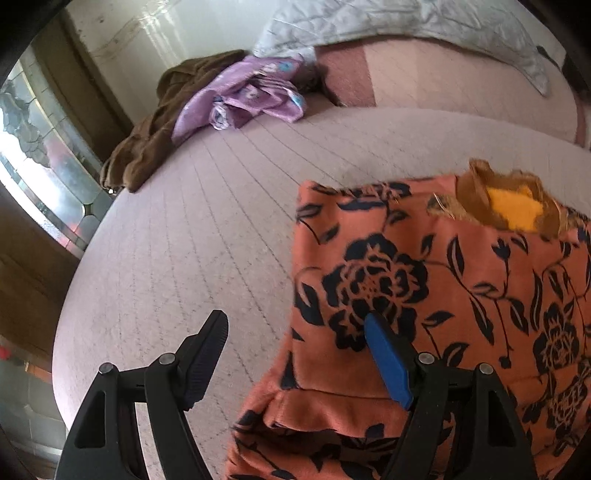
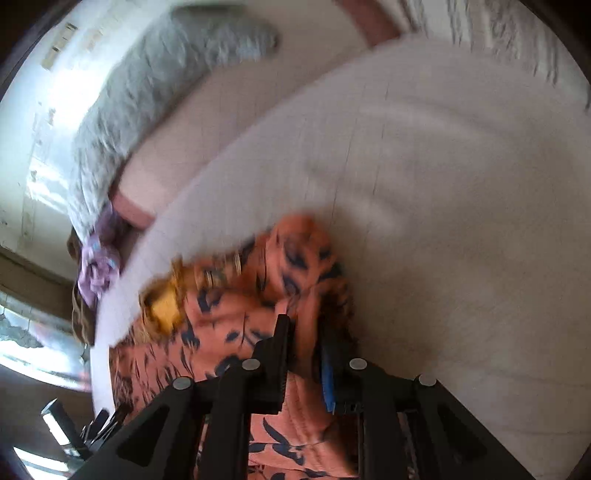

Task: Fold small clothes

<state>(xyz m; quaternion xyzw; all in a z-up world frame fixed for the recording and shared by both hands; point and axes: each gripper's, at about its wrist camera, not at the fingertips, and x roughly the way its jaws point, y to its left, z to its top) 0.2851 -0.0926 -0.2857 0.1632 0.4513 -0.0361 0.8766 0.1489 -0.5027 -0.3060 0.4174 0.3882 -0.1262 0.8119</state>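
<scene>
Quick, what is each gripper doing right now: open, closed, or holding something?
Left gripper: open, holding nothing; one finger lies over the orange top.
Right gripper: closed on a fold of the orange top.

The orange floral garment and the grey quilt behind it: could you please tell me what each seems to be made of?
Orange floral garment: probably a soft, matte knit or fleece; it shows a fuzzy surface, rounded folds and no sheen. Grey quilt: likely stitched, padded cotton or synthetic; it has puckered quilting lines and a slight sheen. Neither fibre is certain.
</scene>
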